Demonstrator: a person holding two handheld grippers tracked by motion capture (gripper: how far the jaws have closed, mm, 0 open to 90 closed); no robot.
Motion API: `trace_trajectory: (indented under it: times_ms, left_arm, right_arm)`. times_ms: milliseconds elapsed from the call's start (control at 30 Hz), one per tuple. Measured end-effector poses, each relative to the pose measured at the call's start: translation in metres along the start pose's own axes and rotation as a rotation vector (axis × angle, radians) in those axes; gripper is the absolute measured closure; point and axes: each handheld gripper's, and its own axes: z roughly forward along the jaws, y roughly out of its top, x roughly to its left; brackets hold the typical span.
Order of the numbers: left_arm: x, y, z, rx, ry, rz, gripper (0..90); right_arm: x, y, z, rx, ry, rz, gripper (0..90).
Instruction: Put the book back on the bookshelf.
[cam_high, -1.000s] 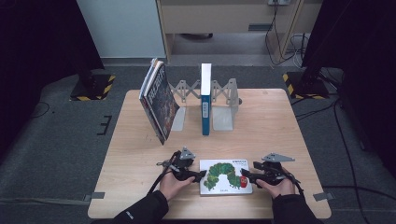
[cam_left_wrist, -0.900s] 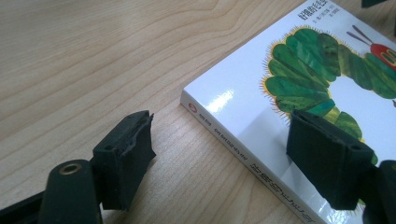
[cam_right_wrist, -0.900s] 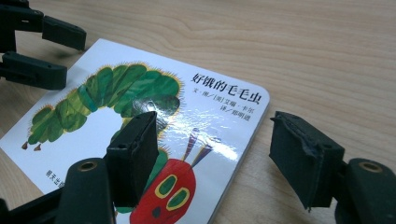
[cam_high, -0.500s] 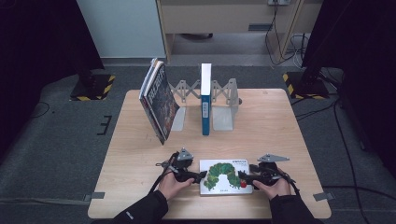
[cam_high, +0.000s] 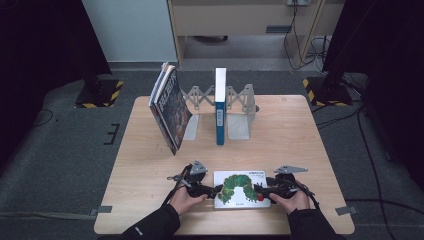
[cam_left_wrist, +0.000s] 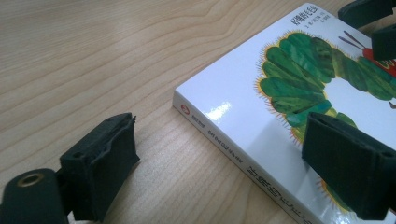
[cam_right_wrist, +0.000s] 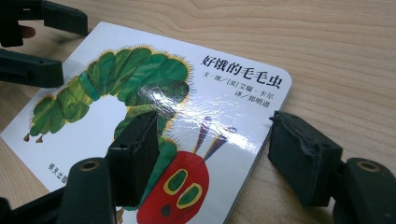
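Both claws sit low at the near edge of the table (cam_high: 150, 150), one at each end of the caterpillar book (cam_high: 242, 189), which lies flat, cover up, between the person's two hands. On the left, the left gripper (cam_high: 214, 190) has just been spreading its jaws and now stands wide: in the left gripper view (cam_left_wrist: 224, 158) one pad rests above bare wood beside the book's spine and the other hangs over the cover's green body, neither pressing on it. On the right, the right gripper (cam_high: 261, 191) is about half spread. In the right gripper view (cam_right_wrist: 212, 149) one pad lies over the caterpillar's red head and the other sits just off the book's rounded corner, on the wood; I cannot see either one pinching the board. Farther back, toward the middle of the table, a folding metal book rack (cam_high: 235, 102) stands with a thin blue-spined book (cam_high: 220, 107) upright in it. Left of that, a dark-covered book (cam_high: 171, 107) leans steeply.
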Motion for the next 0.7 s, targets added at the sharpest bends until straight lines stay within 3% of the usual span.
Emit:
trace_trajectory:
  times_ms: [133, 367, 700]
  left_arm:
    - [-0.005, 0.002, -0.003, 0.029, -0.019, -0.018, 19.6]
    - [-0.016, 0.003, -0.003, 0.043, -0.054, 0.006, 28.5]
    - [-0.02, 0.002, -0.001, 0.045, -0.059, 0.022, 23.6]
  right_arm:
    - [-0.001, 0.0, 0.0, -0.005, 0.005, 0.006, 33.1]
    - [-0.001, 0.0, -0.001, -0.007, 0.019, 0.028, 32.6]
    - [-0.001, -0.001, -0.001, -0.013, 0.025, 0.039, 31.8]
